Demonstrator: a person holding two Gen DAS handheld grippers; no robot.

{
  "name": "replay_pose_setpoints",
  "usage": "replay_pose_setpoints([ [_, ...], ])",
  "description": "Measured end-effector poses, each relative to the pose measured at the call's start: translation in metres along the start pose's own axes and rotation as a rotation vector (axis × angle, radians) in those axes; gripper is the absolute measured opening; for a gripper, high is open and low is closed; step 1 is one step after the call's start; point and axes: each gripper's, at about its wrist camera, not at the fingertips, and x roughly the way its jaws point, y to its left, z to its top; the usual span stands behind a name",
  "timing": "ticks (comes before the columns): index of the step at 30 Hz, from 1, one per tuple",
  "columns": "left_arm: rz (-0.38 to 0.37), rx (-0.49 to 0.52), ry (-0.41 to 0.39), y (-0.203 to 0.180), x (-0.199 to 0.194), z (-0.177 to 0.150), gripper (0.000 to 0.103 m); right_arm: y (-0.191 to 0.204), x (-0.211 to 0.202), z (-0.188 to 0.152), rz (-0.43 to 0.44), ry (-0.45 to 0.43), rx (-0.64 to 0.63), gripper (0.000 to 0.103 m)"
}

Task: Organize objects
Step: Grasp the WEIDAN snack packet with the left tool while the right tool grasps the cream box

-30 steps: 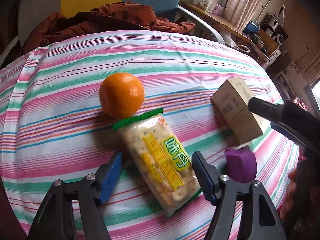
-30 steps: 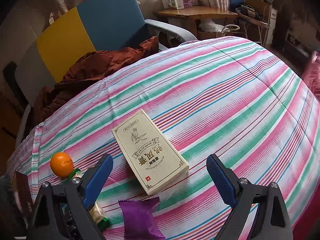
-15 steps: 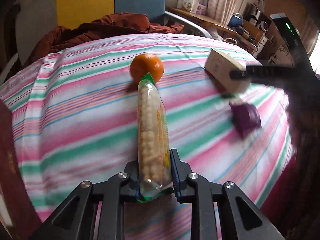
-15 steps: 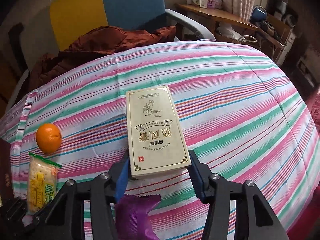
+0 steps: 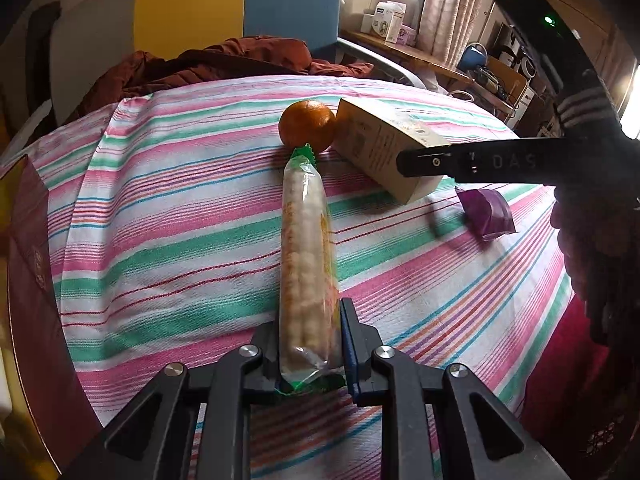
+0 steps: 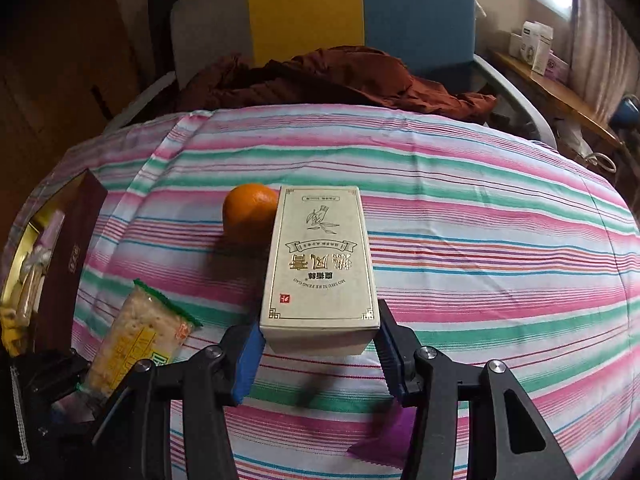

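Observation:
My left gripper (image 5: 310, 316) is shut on the near end of a clear cracker packet (image 5: 306, 240), which stands on its edge and points at an orange (image 5: 307, 124). In the right wrist view the same packet (image 6: 136, 336) shows at the lower left. My right gripper (image 6: 319, 328) is closing, and its pads press the sides of a cream printed box (image 6: 320, 256). The box's far end lies beside the orange (image 6: 248, 216). From the left wrist view the box (image 5: 376, 148) looks tilted, with one right finger (image 5: 480, 162) across it.
A purple sachet (image 5: 486, 212) lies on the striped tablecloth (image 5: 160, 200) right of the box. A dark red open box (image 6: 68, 256) with items inside sits at the table's left edge. Behind the table, a brown jacket (image 5: 224, 64) lies on a yellow and blue chair.
Both grippers went from open to closed. The left one took the cracker packet, which turned from flat onto its edge. The right one took the cream box and swung it next to the orange.

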Motion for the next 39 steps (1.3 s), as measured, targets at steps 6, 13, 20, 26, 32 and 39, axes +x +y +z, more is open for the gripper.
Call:
replay_pose_setpoints([
  [6, 0.025, 0.020, -0.029, -0.003, -0.001, -0.004, 0.022, -0.003, 0.003, 0.000, -0.010, 0.010, -0.008, 0.052],
  [13, 0.031, 0.028, -0.044, -0.004, 0.000, -0.005, 0.022, -0.004, 0.006, -0.002, -0.030, 0.029, -0.010, 0.052],
  [20, 0.037, 0.040, -0.055, -0.004, 0.002, -0.005, 0.022, -0.009, 0.008, -0.002, -0.018, 0.045, 0.028, 0.053],
  [26, 0.045, 0.052, -0.063, -0.007, 0.002, -0.006, 0.022, -0.010, 0.009, -0.003, -0.023, 0.051, 0.039, 0.059],
  [32, 0.062, 0.073, -0.075, -0.009, 0.003, -0.007, 0.023, -0.012, 0.008, -0.002, -0.032, 0.039, 0.047, 0.067],
  [39, 0.075, 0.084, -0.079, -0.011, 0.003, -0.007, 0.023, -0.011, 0.006, 0.002, -0.042, 0.008, 0.042, 0.069],
])
